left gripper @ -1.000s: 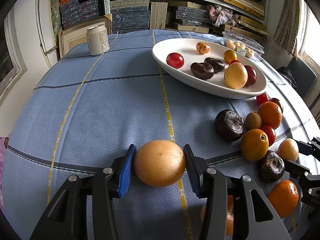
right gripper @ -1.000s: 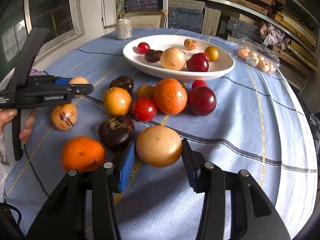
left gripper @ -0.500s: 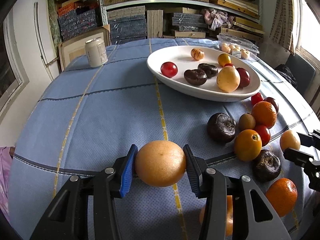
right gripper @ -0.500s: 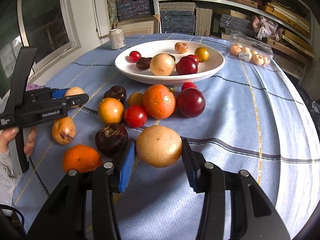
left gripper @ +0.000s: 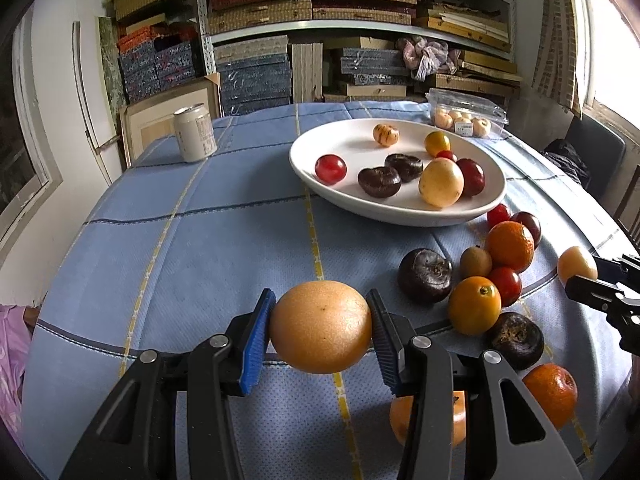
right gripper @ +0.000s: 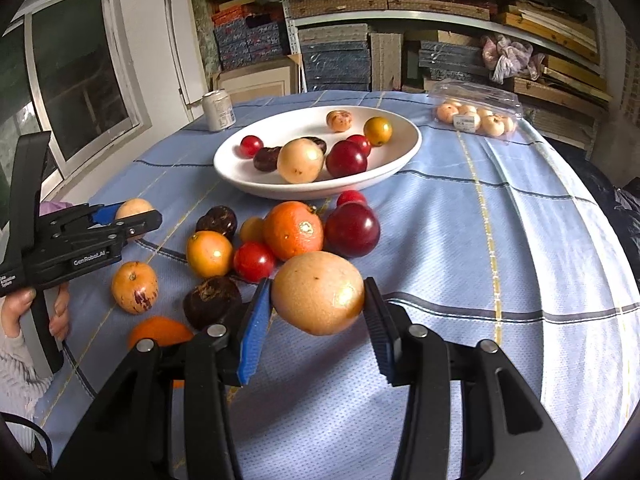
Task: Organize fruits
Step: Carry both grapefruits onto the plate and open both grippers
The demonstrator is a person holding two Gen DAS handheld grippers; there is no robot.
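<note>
1. The left gripper (left gripper: 320,334) clamps a round orange fruit (left gripper: 320,332) above the blue tablecloth (left gripper: 224,240); the right gripper (right gripper: 316,312) clamps a tan fruit (right gripper: 318,292).
2. Both are short of the white dish (left gripper: 400,216).
3. Risk: the smooth round fruit may slip and roll off the table.
4. "GenRobot.AI" reads on the left gripper.

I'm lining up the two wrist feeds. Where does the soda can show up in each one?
Left wrist view: the soda can stands upper left, on the far part of the blue tablecloth, left of the white bowl.
Right wrist view: the soda can stands upper middle-left, again behind and left of the white bowl.
Shared landmark: the white bowl of fruit.
</note>
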